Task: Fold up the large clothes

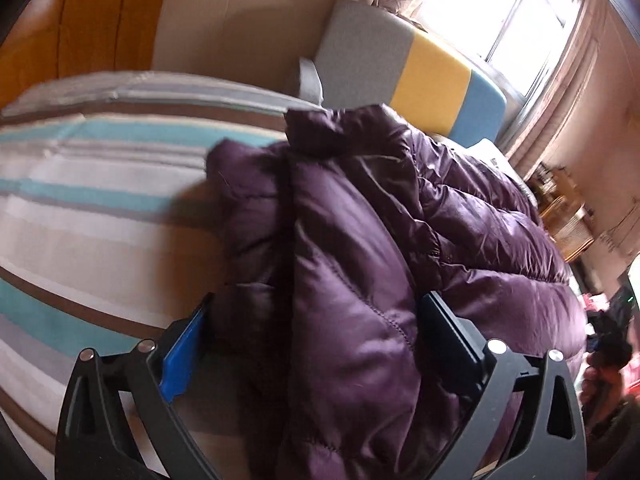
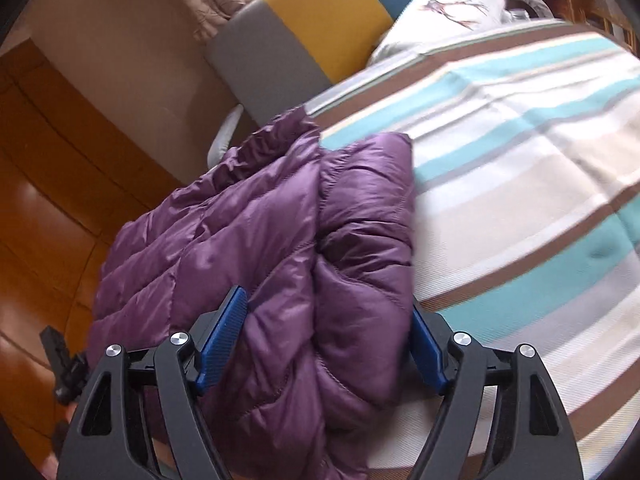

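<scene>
A purple quilted down jacket [image 1: 360, 248] lies folded on a striped bed [image 1: 80, 200]. My left gripper [image 1: 316, 320] has its jaws wide apart around the jacket's near edge, with thick padding bulging between the blue pads [image 1: 182, 356]. In the right wrist view the same jacket [image 2: 256, 240] lies at the bed's [image 2: 520, 160] left edge. My right gripper [image 2: 328, 320] also stands wide around a folded bulge of the jacket, pads [image 2: 222, 340] at both sides of it. I cannot tell whether either gripper presses the fabric.
A grey, yellow and blue headboard cushion [image 1: 408, 72] stands behind the bed below a bright window [image 1: 500, 12]. A white pillow [image 2: 440, 16] lies at the bed's head. Wooden floor [image 2: 48, 200] runs along the bed's left side. Cluttered furniture [image 1: 568, 216] stands at the right.
</scene>
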`<state>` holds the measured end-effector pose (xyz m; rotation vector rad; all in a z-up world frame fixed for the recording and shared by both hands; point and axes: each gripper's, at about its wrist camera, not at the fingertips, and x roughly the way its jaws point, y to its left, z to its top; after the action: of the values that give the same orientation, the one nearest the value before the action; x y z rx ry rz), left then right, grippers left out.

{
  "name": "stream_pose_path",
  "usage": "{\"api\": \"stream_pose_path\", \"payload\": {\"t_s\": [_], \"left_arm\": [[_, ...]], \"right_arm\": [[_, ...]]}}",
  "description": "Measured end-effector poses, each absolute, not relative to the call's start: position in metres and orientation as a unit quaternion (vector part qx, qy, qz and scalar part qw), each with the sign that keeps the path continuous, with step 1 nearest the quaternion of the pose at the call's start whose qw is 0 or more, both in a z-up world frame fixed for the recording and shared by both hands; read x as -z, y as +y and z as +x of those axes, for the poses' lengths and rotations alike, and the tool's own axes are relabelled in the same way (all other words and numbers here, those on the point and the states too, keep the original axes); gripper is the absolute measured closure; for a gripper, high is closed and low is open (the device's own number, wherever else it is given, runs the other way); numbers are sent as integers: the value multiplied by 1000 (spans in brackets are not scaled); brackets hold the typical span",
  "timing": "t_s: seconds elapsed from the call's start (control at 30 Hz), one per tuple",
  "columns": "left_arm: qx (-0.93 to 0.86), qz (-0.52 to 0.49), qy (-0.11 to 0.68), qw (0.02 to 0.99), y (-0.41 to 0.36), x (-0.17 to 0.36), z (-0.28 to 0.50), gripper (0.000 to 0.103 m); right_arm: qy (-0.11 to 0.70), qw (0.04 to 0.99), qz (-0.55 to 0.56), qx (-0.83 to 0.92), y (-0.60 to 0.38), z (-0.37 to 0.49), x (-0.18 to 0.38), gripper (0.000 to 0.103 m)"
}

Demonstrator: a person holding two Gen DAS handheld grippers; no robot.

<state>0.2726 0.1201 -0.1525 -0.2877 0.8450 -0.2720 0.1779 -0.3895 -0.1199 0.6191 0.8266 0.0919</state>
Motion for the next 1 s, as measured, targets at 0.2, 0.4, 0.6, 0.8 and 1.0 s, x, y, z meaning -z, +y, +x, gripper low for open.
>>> {"api": "stream_pose_path", "payload": {"t_s": [0.2,0.4,0.6,0.8,1.0], "left_arm": [[165,-124,418,885,104,149,268,66],[197,-101,423,879,103,128,240,82],[234,-100,431,866,113,123,184,81],[217,-86,423,876,119,129,151,57],[106,-63,384,915,135,97,137,43]], "right_arm": [[387,869,302,-70,-376,173,116,78],[377,874,293,-95,-379,144,97,86],[382,864,305,-116,-386,92,100,86],[378,864,317,-103,-394,55,117,72],[352,894,278,-12,-407,46,92,51]]}}
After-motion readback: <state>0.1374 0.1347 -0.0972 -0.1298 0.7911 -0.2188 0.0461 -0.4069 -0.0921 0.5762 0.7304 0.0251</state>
